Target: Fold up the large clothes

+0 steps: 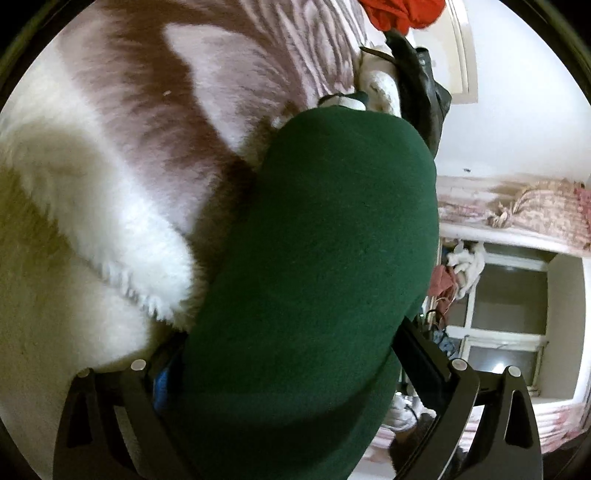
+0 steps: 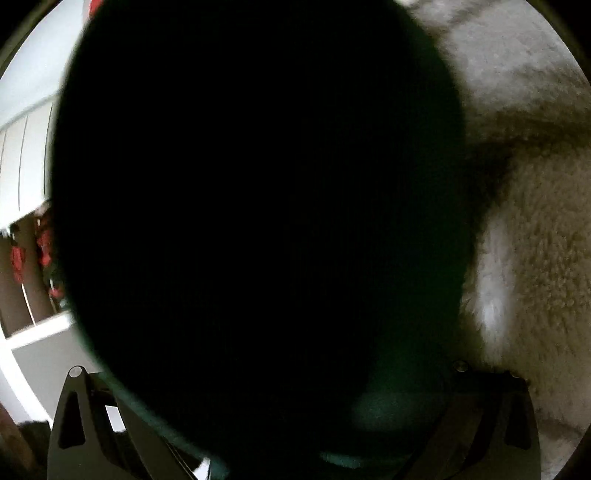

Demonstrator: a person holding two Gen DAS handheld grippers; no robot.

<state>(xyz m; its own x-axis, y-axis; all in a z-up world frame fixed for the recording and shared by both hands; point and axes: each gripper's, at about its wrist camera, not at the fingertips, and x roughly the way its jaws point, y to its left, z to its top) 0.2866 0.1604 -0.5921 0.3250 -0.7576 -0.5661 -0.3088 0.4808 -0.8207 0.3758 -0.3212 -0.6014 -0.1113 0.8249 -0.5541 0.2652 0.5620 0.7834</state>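
A dark green garment [image 1: 325, 266] fills the middle of the left wrist view, bulging up from between the black fingers [image 1: 122, 410]. My left gripper [image 1: 295, 387] is shut on its cloth; the fingertips are hidden under it. In the right wrist view the same green garment [image 2: 258, 221] covers most of the lens and looks almost black. My right gripper [image 2: 295, 406] is shut on it too, with only the finger bases [image 2: 88, 424] showing. Below lies a fluffy white and brown blanket [image 1: 122, 155].
The fluffy blanket also shows in the right wrist view [image 2: 535, 240]. A red cloth [image 1: 399, 14] and a black bag [image 1: 421, 81] lie at the bed's far edge. A window [image 1: 506, 314], a shelf with clothes [image 1: 461, 269] and a white wall [image 2: 26, 96] stand beyond.
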